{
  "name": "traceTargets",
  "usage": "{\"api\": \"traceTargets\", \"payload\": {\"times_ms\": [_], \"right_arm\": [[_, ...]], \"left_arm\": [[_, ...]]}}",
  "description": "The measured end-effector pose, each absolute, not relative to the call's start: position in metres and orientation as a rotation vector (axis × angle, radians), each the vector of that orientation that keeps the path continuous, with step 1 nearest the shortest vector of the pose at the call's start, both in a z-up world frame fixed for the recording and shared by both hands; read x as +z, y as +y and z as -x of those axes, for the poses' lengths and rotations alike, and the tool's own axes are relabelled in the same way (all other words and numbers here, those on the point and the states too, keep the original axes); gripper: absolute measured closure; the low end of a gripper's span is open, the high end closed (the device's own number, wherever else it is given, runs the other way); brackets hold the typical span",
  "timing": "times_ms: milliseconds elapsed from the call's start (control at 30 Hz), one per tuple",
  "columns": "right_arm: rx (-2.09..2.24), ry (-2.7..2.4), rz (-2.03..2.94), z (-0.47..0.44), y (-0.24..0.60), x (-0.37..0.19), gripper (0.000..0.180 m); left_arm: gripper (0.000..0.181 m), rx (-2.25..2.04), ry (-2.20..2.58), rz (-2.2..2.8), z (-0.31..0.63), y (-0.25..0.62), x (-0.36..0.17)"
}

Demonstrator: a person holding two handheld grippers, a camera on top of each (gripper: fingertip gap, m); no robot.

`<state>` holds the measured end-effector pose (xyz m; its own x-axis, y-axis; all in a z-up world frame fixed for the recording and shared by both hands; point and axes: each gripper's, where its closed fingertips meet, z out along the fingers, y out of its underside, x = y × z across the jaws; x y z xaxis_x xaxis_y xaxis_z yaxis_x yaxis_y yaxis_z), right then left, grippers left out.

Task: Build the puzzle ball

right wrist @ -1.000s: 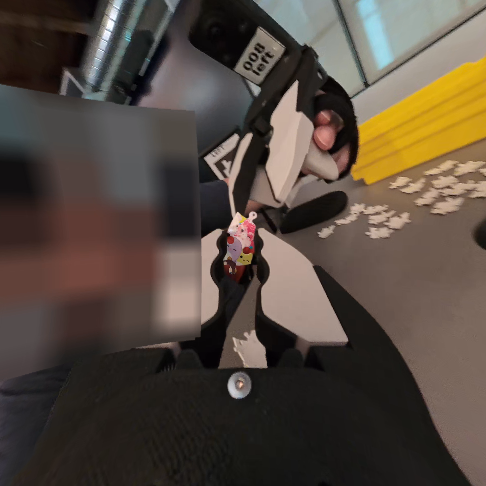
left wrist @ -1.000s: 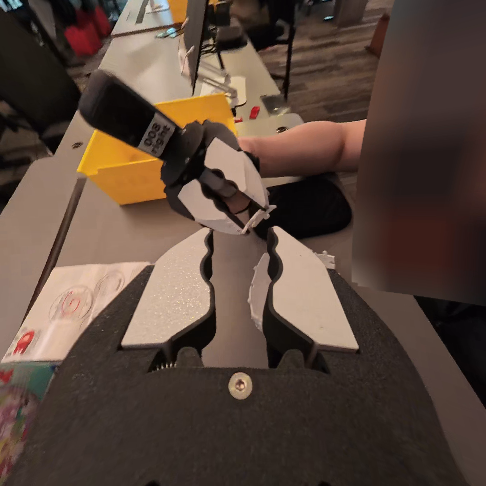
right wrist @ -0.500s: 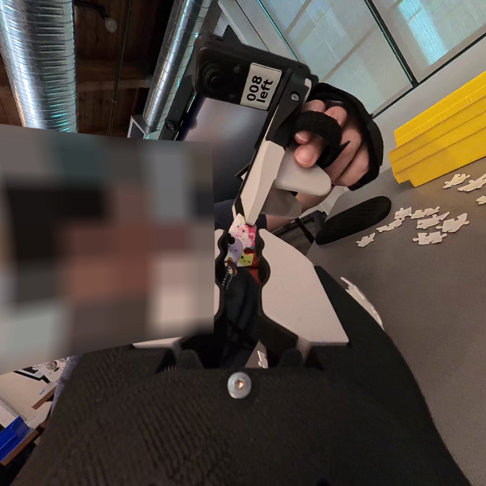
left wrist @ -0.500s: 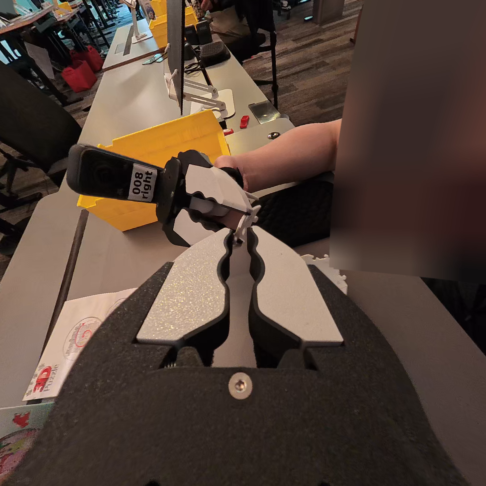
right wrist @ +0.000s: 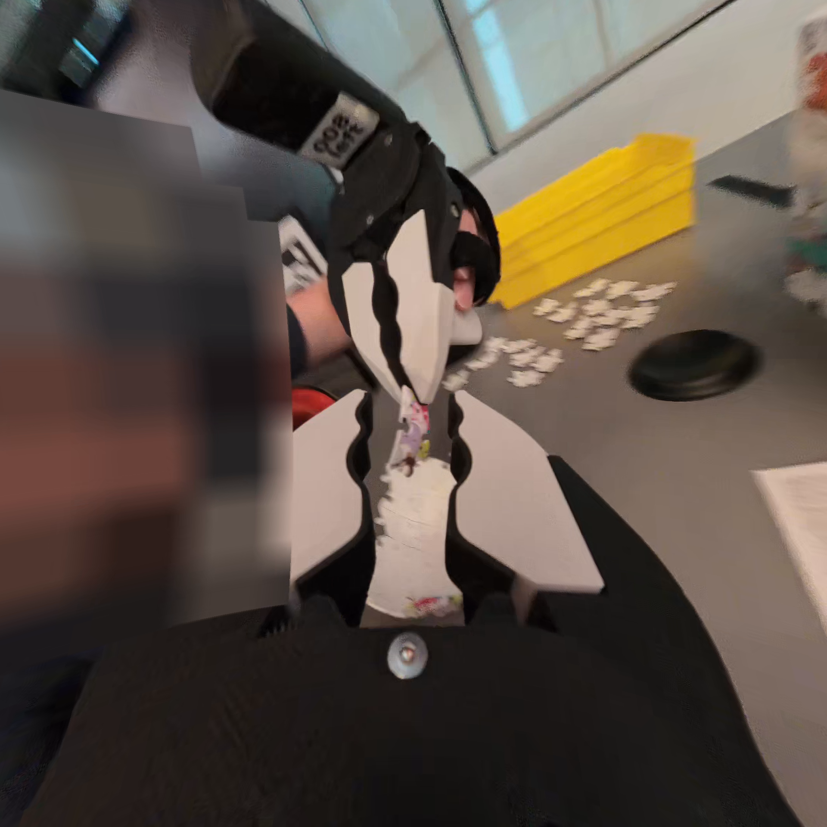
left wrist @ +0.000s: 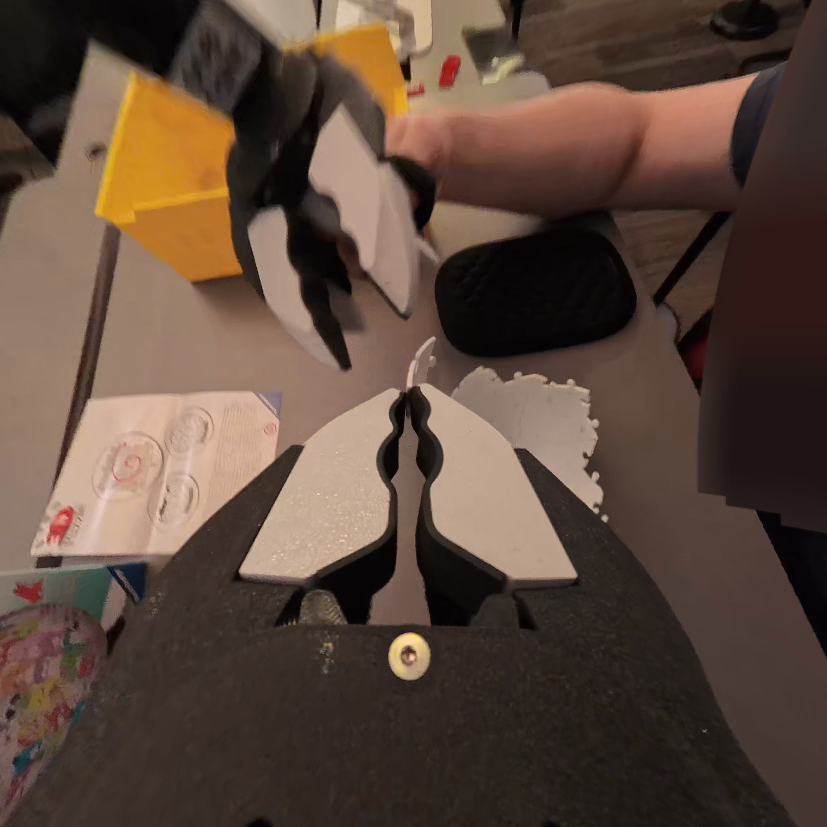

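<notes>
The left gripper [left wrist: 408, 396] is pinching a curved puzzle piece [left wrist: 420, 364] at the very tips of its jaws, which are pressing together on its lower edge, so the piece is sticking up beyond them. The right gripper [right wrist: 409, 398] is standing with its jaws apart, gripping nothing; the piece's printed side [right wrist: 414, 432] is hanging in the gap between them, clear of both. Below those spread jaws the half-built puzzle ball shell [right wrist: 414, 523] is lying on the table [right wrist: 626, 425]. Loose white pieces [right wrist: 595, 309] are lying beyond the jaws, near a yellow bin [right wrist: 599, 215].
</notes>
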<state>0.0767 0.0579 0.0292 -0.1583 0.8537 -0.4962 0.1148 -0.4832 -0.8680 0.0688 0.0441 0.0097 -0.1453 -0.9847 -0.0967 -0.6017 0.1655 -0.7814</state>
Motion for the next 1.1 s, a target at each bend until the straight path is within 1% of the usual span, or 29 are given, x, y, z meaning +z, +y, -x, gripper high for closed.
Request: {"api": "traceTargets", "payload": {"times_ms": [133, 233, 267, 333, 467, 533, 900, 933, 1000, 1100], "right_arm": [[1.142, -1.336, 1.682, -0.079, 0.053, 0.014, 0.155], [0.902, -1.396, 1.76, -0.084, 0.058, -0.002, 0.158], [0.891, -1.396, 1.78, -0.084, 0.06, -0.005, 0.159], [0.933, -1.383, 1.792, -0.08, 0.06, -0.008, 0.166], [0.972, -1.429, 1.833, -0.076, 0.054, -0.019, 0.168], [0.942, -1.447, 1.829, -0.076, 0.054, -0.022, 0.175], [0.828, -1.536, 1.88, -0.077, 0.053, -0.042, 0.177], [0.825, -1.525, 1.887, -0.078, 0.055, -0.043, 0.177], [0.843, -1.471, 1.906, -0.081, 0.062, -0.041, 0.177], [0.978, -1.313, 1.85, -0.079, 0.074, -0.022, 0.177]], "left_arm": [[0.179, -0.733, 1.865, 1.648, -0.068, 0.049, -0.01], [0.179, -0.719, 1.884, 1.699, -0.071, 0.051, -0.016], [0.179, -0.711, 1.891, 1.719, -0.071, 0.051, -0.017], [0.179, -0.707, 1.903, 1.753, -0.072, 0.052, -0.02], [0.179, -0.682, 1.935, 1.795, -0.075, 0.053, -0.026], [0.179, -0.681, 1.963, 1.798, -0.076, 0.05, -0.028], [0.178, -0.636, 2.026, 1.86, -0.079, 0.048, -0.043], [0.177, -0.636, 2.0, 1.86, -0.081, 0.051, -0.041], [0.158, -0.641, 1.911, 1.871, -0.081, 0.061, -0.033], [0.144, -0.683, 1.762, 1.889, -0.076, 0.077, -0.022]]}}
